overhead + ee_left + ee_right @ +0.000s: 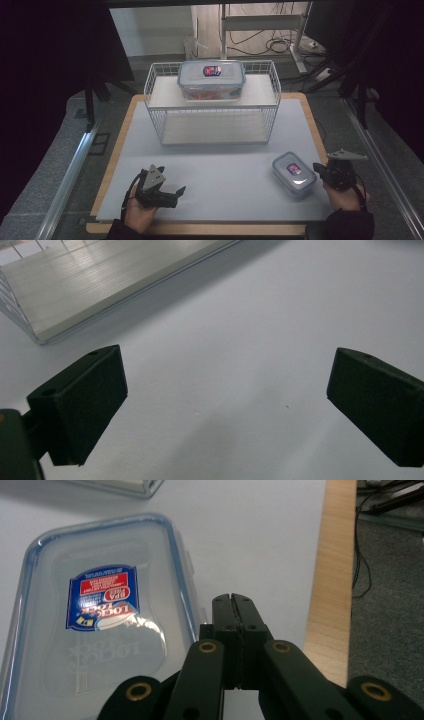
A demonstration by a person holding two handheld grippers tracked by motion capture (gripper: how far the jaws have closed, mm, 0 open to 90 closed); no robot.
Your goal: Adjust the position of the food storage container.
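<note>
right hand-held gripper (233, 602) closed, empty | small clear plastic box (95, 615) beside | left hand-held gripper (225, 405) open

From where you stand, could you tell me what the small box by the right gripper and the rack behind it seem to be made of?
Small box: likely clear, glossy plastic; see-through lid with a blue rim and highlights. Rack: apparently white-coated metal wire; thin grid walls.

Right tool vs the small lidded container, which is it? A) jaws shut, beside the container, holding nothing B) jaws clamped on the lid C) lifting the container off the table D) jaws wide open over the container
A: the right tool has its jaws pressed together with nothing between them, next to the small container, which sits on the table.
</note>
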